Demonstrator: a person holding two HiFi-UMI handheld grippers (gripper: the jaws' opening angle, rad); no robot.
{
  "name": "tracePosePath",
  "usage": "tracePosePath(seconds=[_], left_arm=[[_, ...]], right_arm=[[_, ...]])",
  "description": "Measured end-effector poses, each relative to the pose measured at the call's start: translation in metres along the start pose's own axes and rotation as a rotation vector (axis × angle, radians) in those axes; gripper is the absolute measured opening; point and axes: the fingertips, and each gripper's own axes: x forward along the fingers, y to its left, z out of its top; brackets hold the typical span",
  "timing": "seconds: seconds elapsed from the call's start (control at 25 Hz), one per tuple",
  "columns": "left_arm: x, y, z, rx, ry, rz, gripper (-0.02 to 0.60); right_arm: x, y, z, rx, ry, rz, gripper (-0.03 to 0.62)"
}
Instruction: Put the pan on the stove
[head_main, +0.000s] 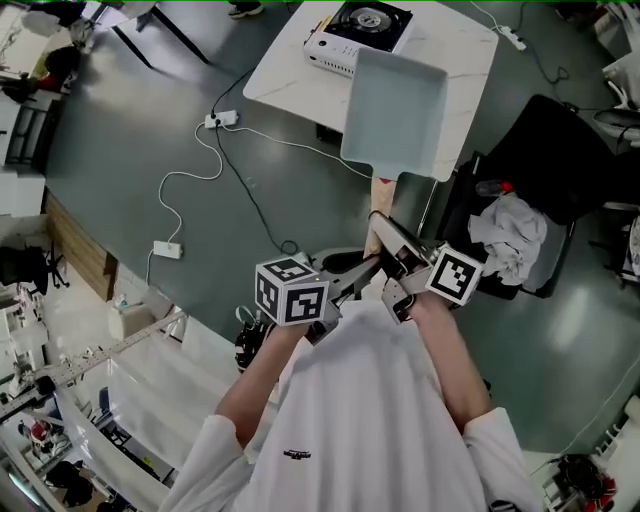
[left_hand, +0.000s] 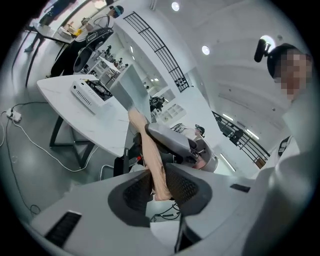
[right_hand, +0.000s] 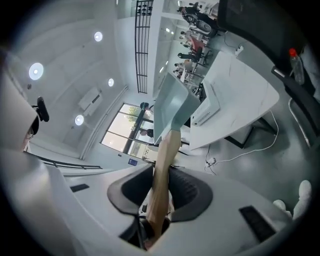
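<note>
Holds pan (head_main: 395, 110) aloft by handle (head_main: 380, 212), left tool (left_hand: 159, 186) and right tool (right_hand: 160, 190) both clamped on it, seemingly short of stove (head_main: 358, 35) on worktop (head_main: 470, 60); next calls for carrying forward, lowering level.

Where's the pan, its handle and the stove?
pan (head_main: 395, 110), head view, middle of its flat square part.
handle (head_main: 381, 200), head view, wooden part near the pan.
stove (head_main: 365, 20), head view, its round burner.

The stove (head_main: 358, 35) sits on the table (head_main: 280, 75) — pan (head_main: 395, 115) nearer.
</note>
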Motion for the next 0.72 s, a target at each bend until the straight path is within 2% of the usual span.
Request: tracePosePath(seconds=[0.2,0.44,0.56,0.72], left_arm=[[0.018,-0.017,-0.017,-0.031,-0.033,0.015,0.089],[0.049,-0.034,-0.031,-0.071,-0.062,0.011,0.089],[0.055,-0.037,-0.029,-0.069,-0.084,0.018,0.091],[0.063,-0.031,-0.020,-0.078,-0.095,0.029,0.090]], right_arm=[[-0.029,-0.009,-0.001,0.020,0.033,-0.026,0.104],[-0.060,-0.022,0.007,-0.025,0.096,-0.053,0.106],[-0.062,-0.020,0.013,-0.052,0.120,-0.032,0.106],[-0.058,-0.028,0.024,-0.054,0.147,-0.049,0.106]])
